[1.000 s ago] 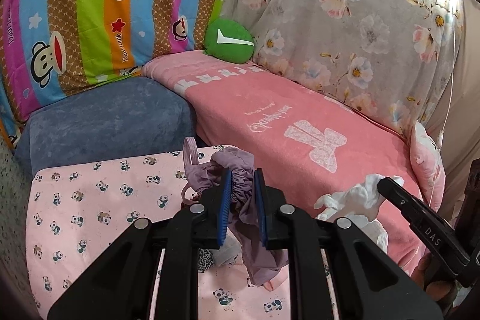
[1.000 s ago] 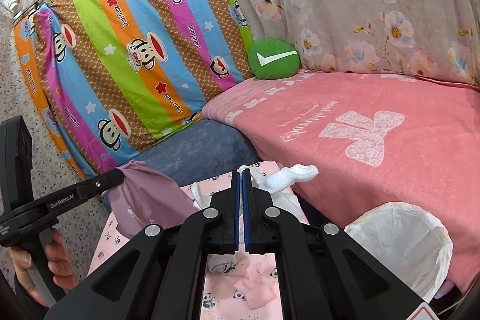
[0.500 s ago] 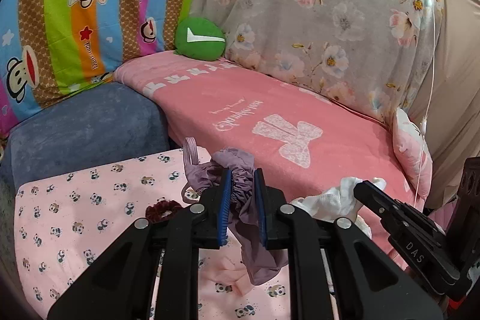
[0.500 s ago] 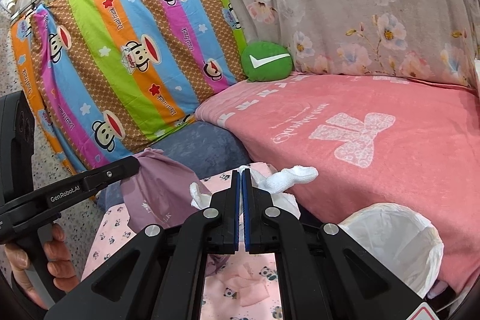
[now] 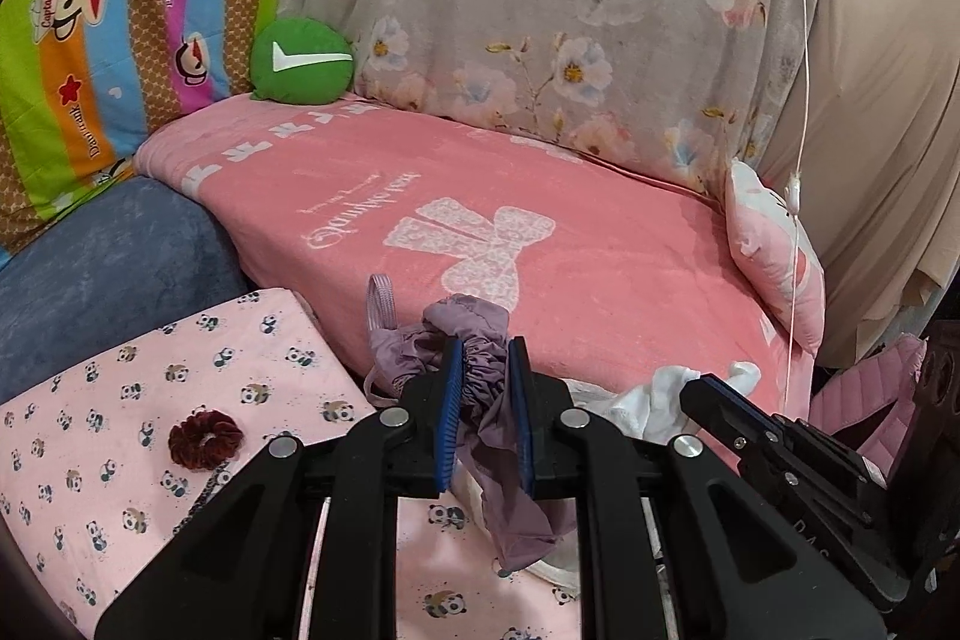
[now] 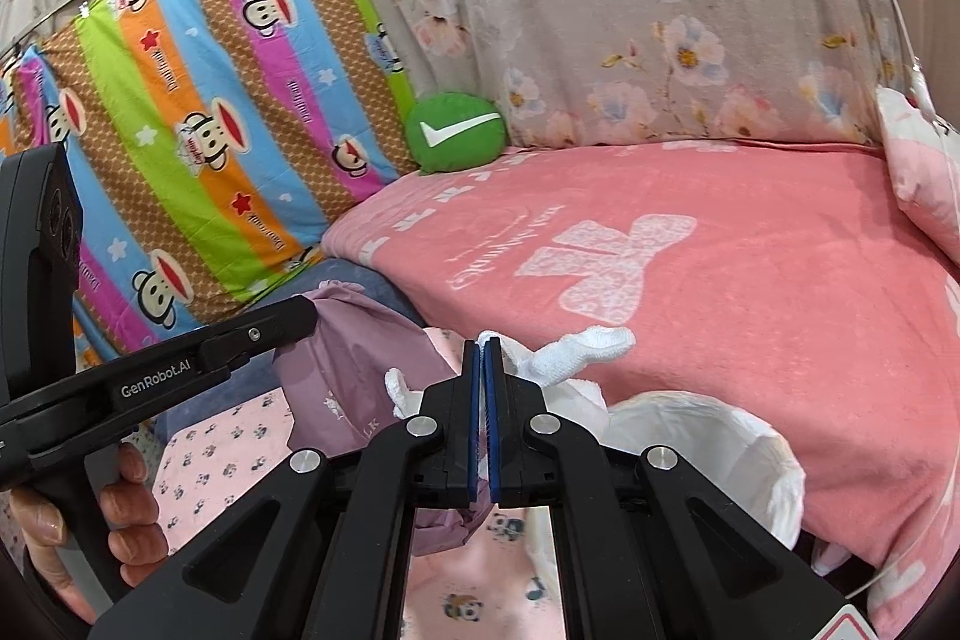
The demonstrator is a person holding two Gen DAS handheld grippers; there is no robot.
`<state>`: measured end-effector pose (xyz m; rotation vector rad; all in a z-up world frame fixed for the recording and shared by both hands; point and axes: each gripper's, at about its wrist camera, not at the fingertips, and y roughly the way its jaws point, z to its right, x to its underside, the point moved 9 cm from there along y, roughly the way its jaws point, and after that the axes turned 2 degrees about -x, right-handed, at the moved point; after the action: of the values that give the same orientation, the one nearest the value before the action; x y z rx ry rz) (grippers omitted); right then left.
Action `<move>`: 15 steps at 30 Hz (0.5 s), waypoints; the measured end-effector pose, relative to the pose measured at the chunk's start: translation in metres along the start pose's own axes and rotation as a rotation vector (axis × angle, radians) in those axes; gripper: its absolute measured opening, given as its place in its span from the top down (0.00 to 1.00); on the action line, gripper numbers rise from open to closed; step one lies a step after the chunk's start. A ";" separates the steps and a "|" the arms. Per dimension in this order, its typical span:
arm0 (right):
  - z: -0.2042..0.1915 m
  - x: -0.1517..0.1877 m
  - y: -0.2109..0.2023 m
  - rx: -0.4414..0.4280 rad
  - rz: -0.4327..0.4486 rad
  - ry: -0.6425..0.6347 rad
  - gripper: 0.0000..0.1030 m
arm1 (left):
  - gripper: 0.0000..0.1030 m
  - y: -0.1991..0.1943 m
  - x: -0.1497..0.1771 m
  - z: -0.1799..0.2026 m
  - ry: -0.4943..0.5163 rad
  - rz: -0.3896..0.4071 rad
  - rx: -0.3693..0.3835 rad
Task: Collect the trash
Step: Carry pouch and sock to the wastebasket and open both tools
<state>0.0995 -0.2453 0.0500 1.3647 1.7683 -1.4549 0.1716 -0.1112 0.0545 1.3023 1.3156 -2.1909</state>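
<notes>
1. The purple pouch [image 5: 480, 388] is a crumpled mauve fabric bag with a gathered, elastic-looking edge and a ribbed loop strap standing up at its upper left. It sits at lower centre of the left wrist view, pinched between blue pads, its loose end hanging down below them. In the right wrist view it shows at centre left as a smooth mauve bulge with small pale lettering.

2. The white cloth [image 6: 576, 349] is a soft, terry-like rag, bunched and twisted. In the right wrist view one rounded end points right at frame centre. In the left wrist view it lies crumpled at lower right.
</notes>
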 end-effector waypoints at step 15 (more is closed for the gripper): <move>0.068 0.004 -0.008 0.087 -0.003 0.067 0.92 | 0.21 0.024 0.008 0.047 0.020 0.011 0.012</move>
<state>0.0755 -0.3053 0.0281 1.4710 1.7670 -1.5208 0.1557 -0.1607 0.0434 1.3362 1.3014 -2.1873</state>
